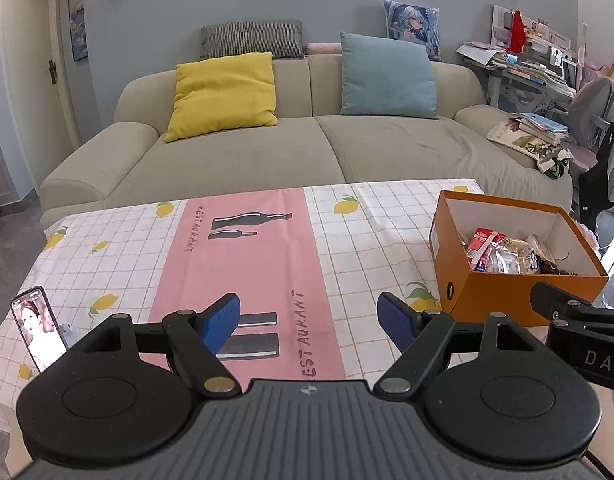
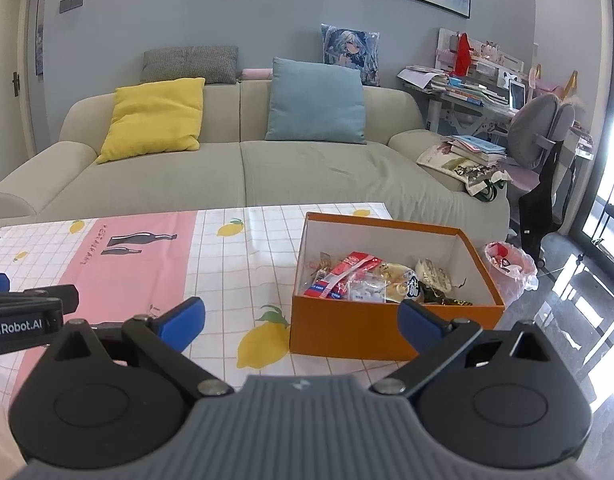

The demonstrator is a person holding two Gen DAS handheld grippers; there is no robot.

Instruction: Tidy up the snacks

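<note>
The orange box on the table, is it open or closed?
Open: the orange box has no lid on top, and snack packets show inside it.

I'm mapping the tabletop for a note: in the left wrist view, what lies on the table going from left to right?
Phone propped upright at the left edge → pink strip of the tablecloth with printed bottles → orange box holding snack packets at the right.

The left hand-held gripper (image 1: 309,322) is level and points forward, its two blue fingers (image 1: 223,320) spread wide with nothing between them. The right hand-held gripper (image 2: 301,322) sits just beside it at about the same height, also pointing forward, its blue fingers (image 2: 183,322) wide apart and empty.
</note>
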